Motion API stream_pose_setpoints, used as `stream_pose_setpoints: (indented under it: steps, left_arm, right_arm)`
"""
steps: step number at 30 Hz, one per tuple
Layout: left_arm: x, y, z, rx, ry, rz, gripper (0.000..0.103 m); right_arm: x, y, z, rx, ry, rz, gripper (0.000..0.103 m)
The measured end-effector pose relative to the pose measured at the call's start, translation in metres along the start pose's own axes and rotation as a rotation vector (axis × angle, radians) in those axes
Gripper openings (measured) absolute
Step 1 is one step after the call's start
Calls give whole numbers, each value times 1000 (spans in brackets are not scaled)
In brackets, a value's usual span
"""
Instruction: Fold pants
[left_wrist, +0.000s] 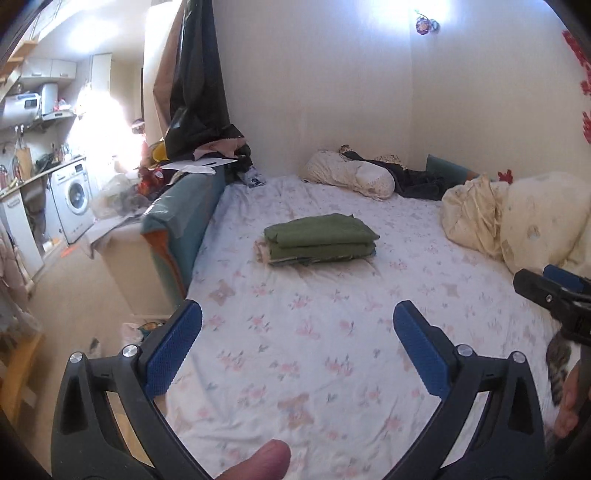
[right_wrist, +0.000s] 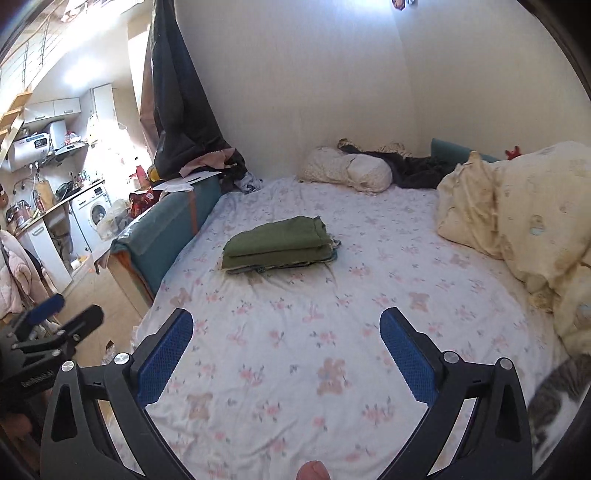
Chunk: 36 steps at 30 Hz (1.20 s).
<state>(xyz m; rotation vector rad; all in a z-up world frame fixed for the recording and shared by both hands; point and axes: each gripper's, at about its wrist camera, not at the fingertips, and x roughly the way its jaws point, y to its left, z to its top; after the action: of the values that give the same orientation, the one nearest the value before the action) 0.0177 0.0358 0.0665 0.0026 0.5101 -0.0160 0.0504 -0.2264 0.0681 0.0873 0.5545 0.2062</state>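
The green pants (left_wrist: 320, 236) are seen folded into a neat rectangular stack on the bed (left_wrist: 295, 332), lying toward its left side, near the teal padded bed rail (left_wrist: 184, 210). Beneath the green layers, edges of other folded fabric can be made out at the bottom of the stack. In the right wrist view the same pants (right_wrist: 277, 246) are shown flat on the flowered sheet (right_wrist: 295, 369), well apart from both tools.

The left hand-held gripper (left_wrist: 297, 347) is held above the near part of the bed with its blue-padded fingers (left_wrist: 173, 350) spread wide, and nothing is held between them. The right hand-held gripper (right_wrist: 286, 354) is likewise spread wide and is holding nothing; its blue pads (right_wrist: 404, 358) are seen over bare sheet. Each tool is glimpsed at the edge of the other's view.

A cream duvet (right_wrist: 517, 214) is bunched along the right side of the bed, and a pale pillow (left_wrist: 351, 173) with dark clothing (left_wrist: 417, 181) beside it is found at the far end, against the wall. A striped cat (right_wrist: 557, 398) is partly seen at the lower right edge. A washing machine (left_wrist: 72, 195) is visible in the kitchen area to the left.
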Motion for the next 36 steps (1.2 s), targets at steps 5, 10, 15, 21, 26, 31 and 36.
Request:
stream_pose_setpoints:
  steps: [5, 10, 15, 21, 26, 31, 36]
  left_arm:
    - [-22, 7, -37, -14, 61, 16, 102]
    - [-30, 11, -65, -84, 40, 22, 102]
    - [-17, 4, -72, -63, 38, 36, 102]
    - [-12, -8, -73, -38, 24, 33, 102]
    - [-12, -14, -70, -34, 16, 11, 102]
    - [-10, -14, -69, -41, 24, 8, 102]
    - [-10, -12, -69, -51, 28, 4, 102]
  right_arm:
    - [-24, 6, -44, -12, 9, -1, 103]
    - [-31, 8, -72, -3, -4, -8, 103]
    - [-18, 8, -83, 13, 3, -27, 103]
    - [-9, 13, -88, -10, 6, -48, 103]
    - [-8, 17, -91, -31, 5, -61, 103]
    - [-6, 20, -91, -32, 8, -56, 103]
    - [-7, 18, -91, -24, 10, -58, 103]
